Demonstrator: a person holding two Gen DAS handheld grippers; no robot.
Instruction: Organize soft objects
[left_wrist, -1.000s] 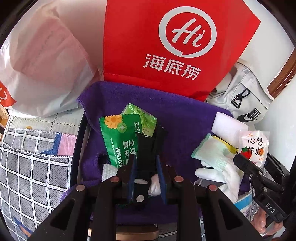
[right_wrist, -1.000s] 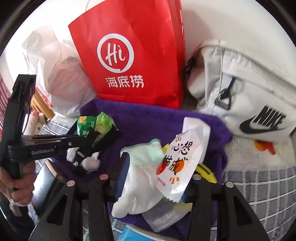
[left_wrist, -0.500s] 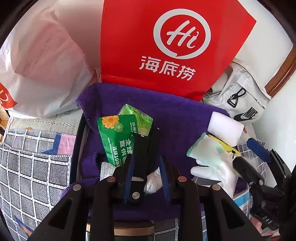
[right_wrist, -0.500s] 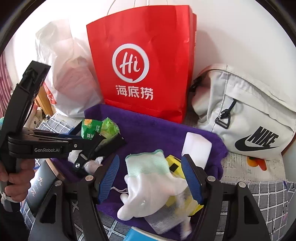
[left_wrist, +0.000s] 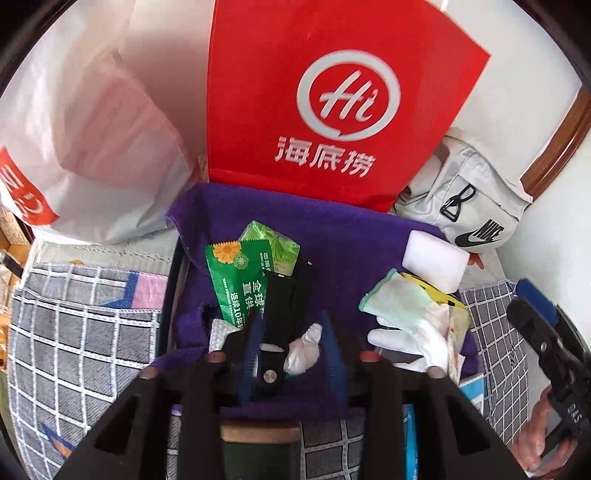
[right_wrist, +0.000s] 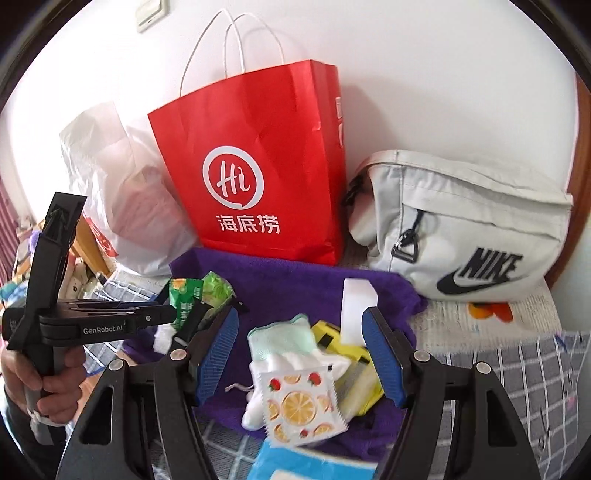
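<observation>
Red paper bag (right_wrist: 255, 166) contents hidden; left gripper (left_wrist: 291, 354) jaws part-open around black strap (left_wrist: 280, 306), right gripper (right_wrist: 299, 354) jaws wide open, fruit-print sachet (right_wrist: 299, 402) visible only in right view.

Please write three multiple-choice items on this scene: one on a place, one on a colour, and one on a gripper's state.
1. Where does the white glove lie?
A. on the purple towel
B. inside the red paper bag
C. on top of the grey Nike bag

2. What colour are the right gripper's pads?
A. red
B. blue
C. yellow

3. How is the right gripper?
A. shut on the glove
B. shut and empty
C. open

Answers:
1 A, purple cloth shows around the glove.
2 B, both inner faces are blue.
3 C, its fingers stand wide apart, touching nothing.
</observation>
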